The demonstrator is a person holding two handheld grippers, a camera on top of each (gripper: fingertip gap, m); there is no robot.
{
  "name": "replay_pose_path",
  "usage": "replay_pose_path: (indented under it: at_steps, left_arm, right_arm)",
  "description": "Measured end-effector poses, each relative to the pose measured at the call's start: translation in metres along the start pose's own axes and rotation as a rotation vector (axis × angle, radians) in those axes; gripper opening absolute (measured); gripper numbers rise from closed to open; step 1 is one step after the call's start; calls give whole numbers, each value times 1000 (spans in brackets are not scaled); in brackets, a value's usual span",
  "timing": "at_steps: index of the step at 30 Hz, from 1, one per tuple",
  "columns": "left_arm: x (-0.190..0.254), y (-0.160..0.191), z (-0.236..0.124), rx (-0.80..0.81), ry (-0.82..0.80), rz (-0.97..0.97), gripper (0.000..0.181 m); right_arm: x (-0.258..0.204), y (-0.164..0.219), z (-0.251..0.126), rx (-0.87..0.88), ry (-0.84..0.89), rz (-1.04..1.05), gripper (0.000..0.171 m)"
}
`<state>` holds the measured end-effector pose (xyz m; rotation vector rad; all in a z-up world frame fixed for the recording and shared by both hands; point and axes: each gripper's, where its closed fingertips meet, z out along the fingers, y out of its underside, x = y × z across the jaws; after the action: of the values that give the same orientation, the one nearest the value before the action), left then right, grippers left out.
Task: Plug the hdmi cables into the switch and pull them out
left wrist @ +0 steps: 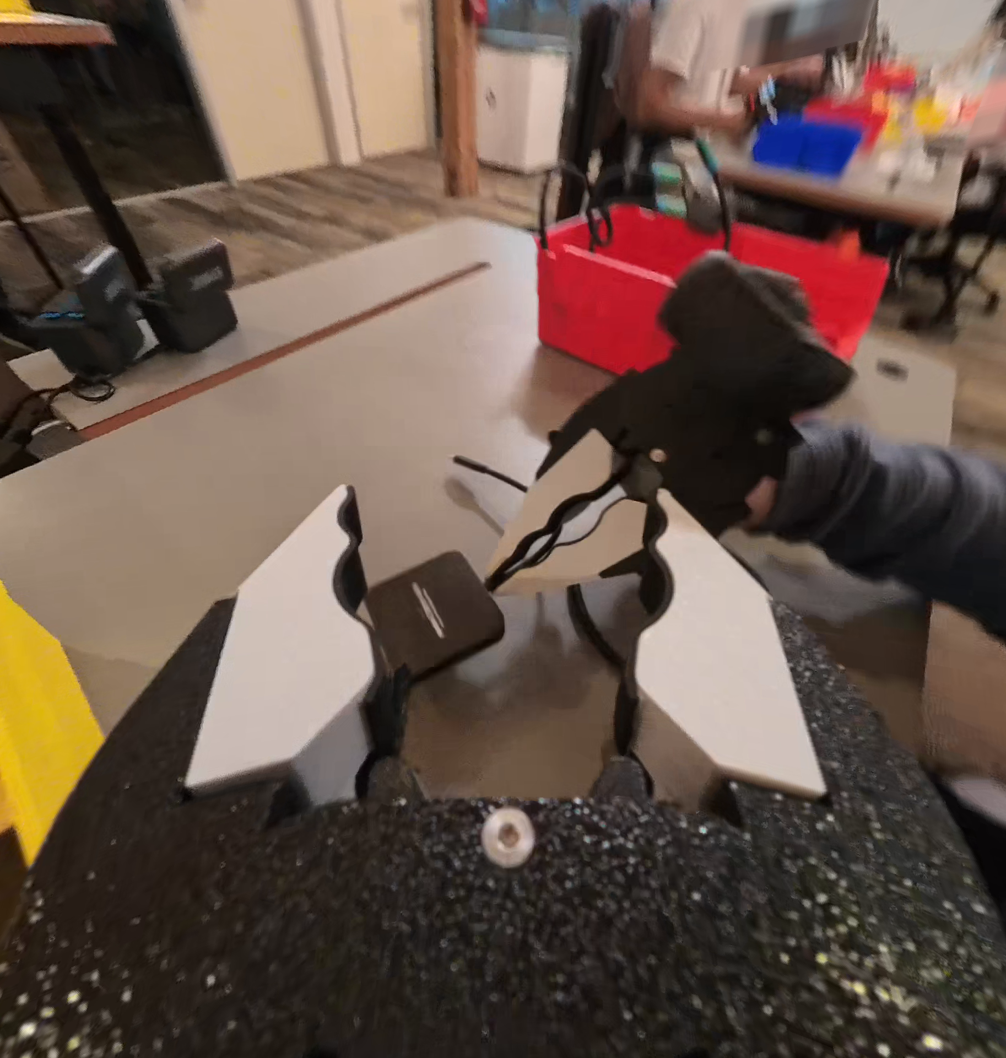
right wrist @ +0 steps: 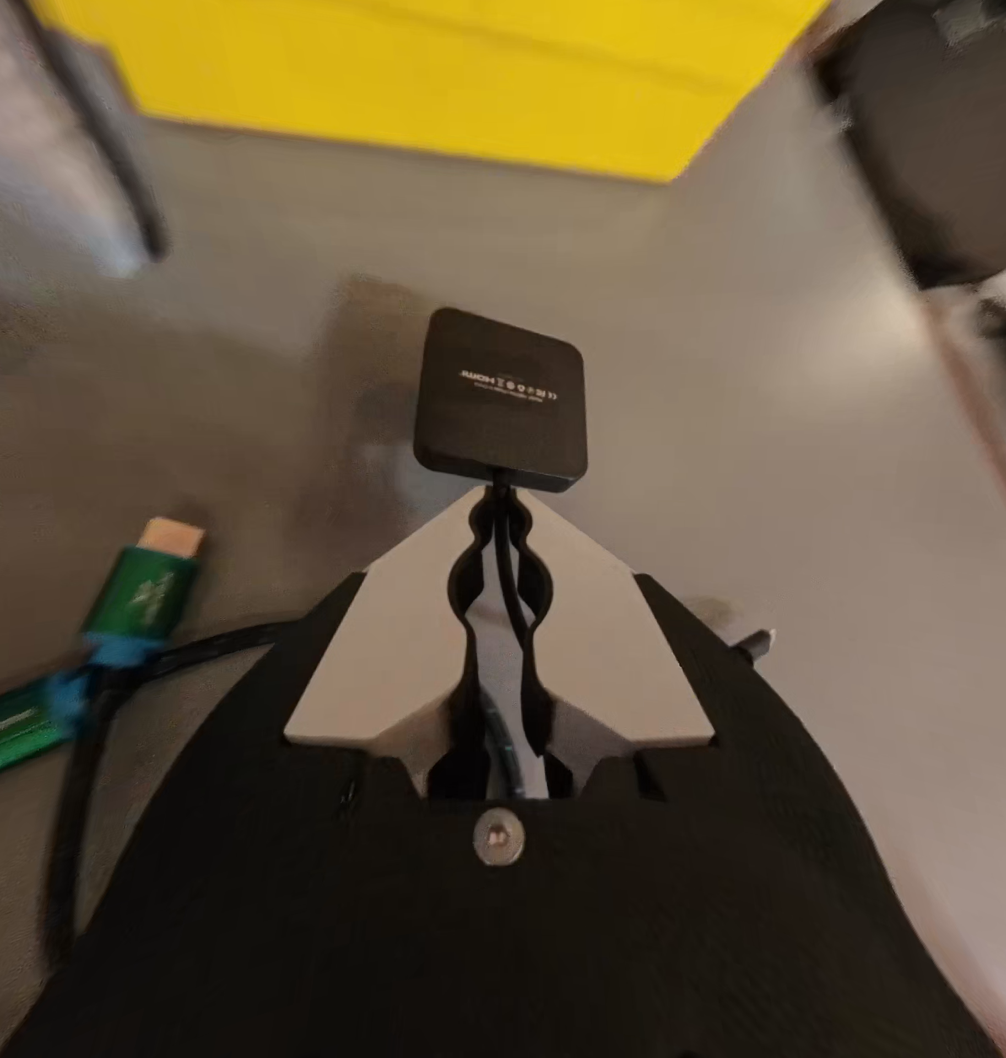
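Note:
The black square switch [right wrist: 500, 401] is over the grey table, its lettered face towards the right wrist camera. My right gripper [right wrist: 498, 493] is shut on the thin black cable [right wrist: 509, 578] that comes out of the switch's near edge. In the left wrist view the switch [left wrist: 432, 615] lies tilted between the wide-open fingers of my left gripper [left wrist: 503, 504], close to the left finger [left wrist: 294, 630]. The right gripper [left wrist: 492, 584] comes in from the right, its tip at the switch. A green HDMI plug [right wrist: 146, 589] with a gold tip lies left of my right gripper.
A second green plug [right wrist: 8, 738] and black cable with blue ties [right wrist: 117, 658] lie at the lower left. A yellow box [right wrist: 409, 74] stands beyond the switch. A red basket [left wrist: 632, 297] stands at the table's far side. Black devices [left wrist: 146, 309] sit far left.

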<state>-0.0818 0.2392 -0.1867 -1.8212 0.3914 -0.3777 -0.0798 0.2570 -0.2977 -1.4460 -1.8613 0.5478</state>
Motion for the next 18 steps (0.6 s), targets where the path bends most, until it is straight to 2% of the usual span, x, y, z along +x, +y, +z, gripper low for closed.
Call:
replay_pose_path:
  at_steps: [3,6,10,13,16,18]
  left_arm:
    - [-12,1,9,103,-50,-110,100]
    - [-18,17,22,113,-64,-196,105]
    - [-6,19,32,199,114,-371,100]
    - [3,16,32,254,226,-427,83]
    - [16,10,28,305,329,-426,48]
    - [13,10,26,326,296,-395,27]
  right_arm:
    - [30,-16,-21,240,194,31,2]
    - [50,-25,-45,442,345,48,2]
    - [50,-39,-71,591,421,-55,2]
    - [40,-44,-71,622,436,-122,2]
    - [28,-51,-68,622,452,-221,2]
    - [20,-55,-66,619,456,-286,2]
